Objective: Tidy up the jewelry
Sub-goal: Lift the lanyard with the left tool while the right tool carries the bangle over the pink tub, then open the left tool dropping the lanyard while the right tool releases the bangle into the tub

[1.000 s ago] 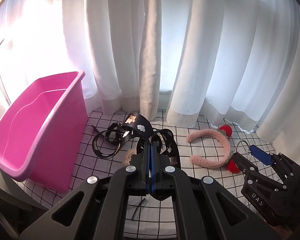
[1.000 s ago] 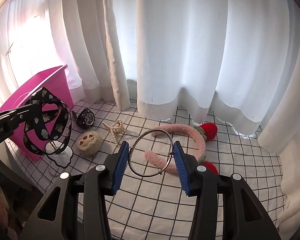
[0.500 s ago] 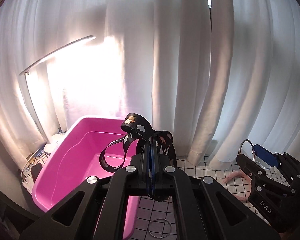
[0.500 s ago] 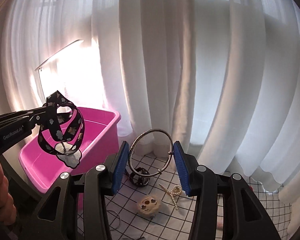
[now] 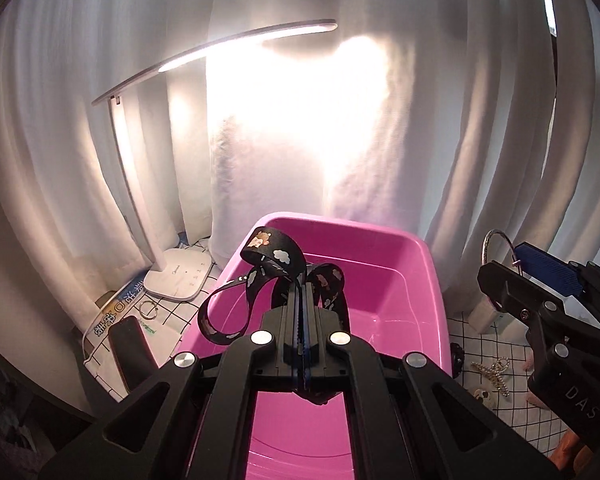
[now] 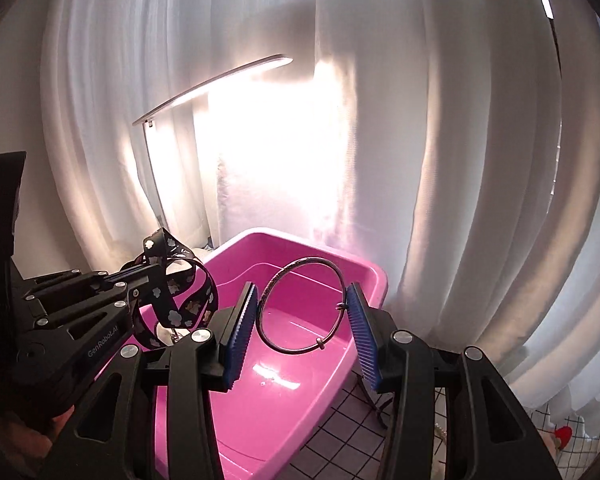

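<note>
A pink plastic bin (image 5: 428, 264) (image 6: 372, 276) fills the lower middle of both views. My left gripper (image 5: 302, 300) (image 6: 160, 276) is shut on a black patterned ribbon strap (image 5: 274, 258) (image 6: 176, 312) whose loops hang above the bin's inside. My right gripper (image 6: 302, 312) (image 5: 512, 260) holds a thin silver bangle (image 6: 302, 308) (image 5: 496, 240) upright between its blue pads (image 6: 242, 328), also above the bin. The bin's floor looks bare where it shows.
A lit white desk lamp (image 5: 178, 274) stands left of the bin against white curtains. A small key ring (image 5: 148, 308) and papers lie by its base. On the checked cloth to the right lie a pearl hair claw (image 5: 494, 372), a small plush face (image 5: 486, 398) and a black watch (image 5: 456, 356).
Both grippers swung left from over the checked cloth to above the pink bin, carrying the strap and the bangle. The lamp came into view; the pink headband dropped out.
</note>
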### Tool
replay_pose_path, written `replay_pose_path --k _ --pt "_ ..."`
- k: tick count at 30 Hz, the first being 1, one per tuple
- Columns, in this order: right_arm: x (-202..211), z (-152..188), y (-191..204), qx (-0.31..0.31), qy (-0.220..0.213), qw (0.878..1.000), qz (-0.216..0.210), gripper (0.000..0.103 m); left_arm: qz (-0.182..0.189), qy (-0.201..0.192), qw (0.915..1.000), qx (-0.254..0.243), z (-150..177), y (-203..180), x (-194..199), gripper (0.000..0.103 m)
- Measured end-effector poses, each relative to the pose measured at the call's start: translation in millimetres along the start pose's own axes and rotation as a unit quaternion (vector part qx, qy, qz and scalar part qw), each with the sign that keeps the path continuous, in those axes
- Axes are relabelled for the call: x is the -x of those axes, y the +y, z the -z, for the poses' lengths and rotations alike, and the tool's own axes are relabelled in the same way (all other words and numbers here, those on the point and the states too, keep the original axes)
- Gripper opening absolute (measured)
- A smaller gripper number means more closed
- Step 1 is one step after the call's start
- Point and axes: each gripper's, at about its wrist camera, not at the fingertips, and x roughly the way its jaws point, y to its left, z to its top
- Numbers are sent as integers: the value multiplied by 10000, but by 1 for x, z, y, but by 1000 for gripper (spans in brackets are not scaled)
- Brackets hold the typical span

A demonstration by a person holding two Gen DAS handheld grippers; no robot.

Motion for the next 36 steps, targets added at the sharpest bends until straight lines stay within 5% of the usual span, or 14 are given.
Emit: replay_pose_path --k 11,24,26,29,31,36 --pt "-98 22 19 -161 1158 9930 -186 44 -102 802 9967 73 28 30 -68 2" --pt "-138 32 12 -385 1999 9790 67 45 -147 1522 9881 170 38 44 -102 6" --pt "-138 31 12 -376 2029 9784 108 47 -203 1513 9881 160 38 45 -101 12" --pt "-137 30 12 -352 2009 9789 155 61 -261 1462 9889 84 36 45 -99 36" --pt "-135 29 13 -310 1964 9798 198 62 -261 1425 9894 125 36 46 -97 65" --pt "-128 27 8 -402 1893 9808 252 63 -85 1422 9896 218 35 49 -92 74"
